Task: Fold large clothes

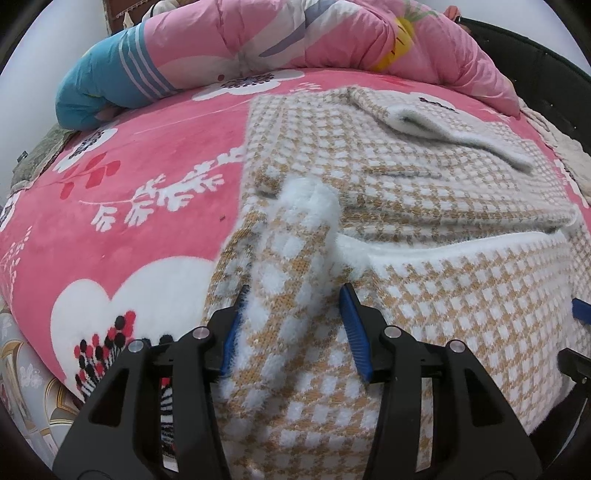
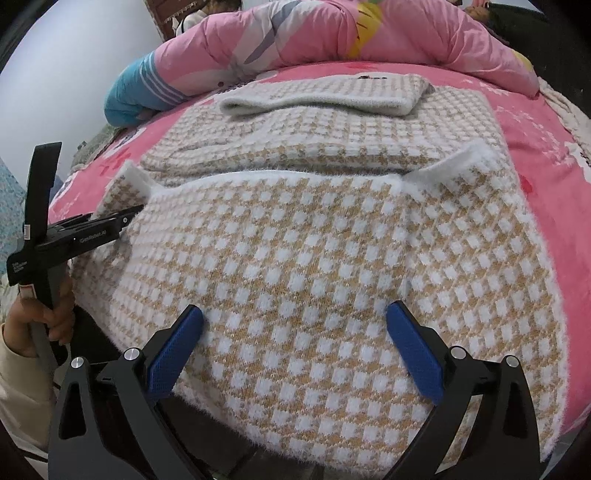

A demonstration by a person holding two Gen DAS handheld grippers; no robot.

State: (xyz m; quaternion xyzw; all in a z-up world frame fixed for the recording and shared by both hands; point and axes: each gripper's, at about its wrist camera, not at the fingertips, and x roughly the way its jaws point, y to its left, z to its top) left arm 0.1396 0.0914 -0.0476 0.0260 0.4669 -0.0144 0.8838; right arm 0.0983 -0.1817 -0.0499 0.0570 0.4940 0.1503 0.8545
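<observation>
A fluffy tan-and-white checked knit garment (image 2: 303, 236) lies on the bed, its lower part folded up over the body. It also shows in the left wrist view (image 1: 424, 192). My left gripper (image 1: 293, 295) is open, its blue pads on either side of a raised fold at the garment's left edge. It also shows from the side in the right wrist view (image 2: 122, 219). My right gripper (image 2: 295, 314) is open, low over the near part of the garment, pads apart and holding nothing. Its pad tip shows in the left wrist view (image 1: 580, 310).
A pink floral blanket (image 1: 129, 184) covers the bed. A rolled pink quilt (image 2: 332, 33) with a blue end (image 1: 92, 88) lies along the far side. A dark frame (image 1: 546, 62) rims the right. A hand (image 2: 40, 317) holds the left gripper's handle.
</observation>
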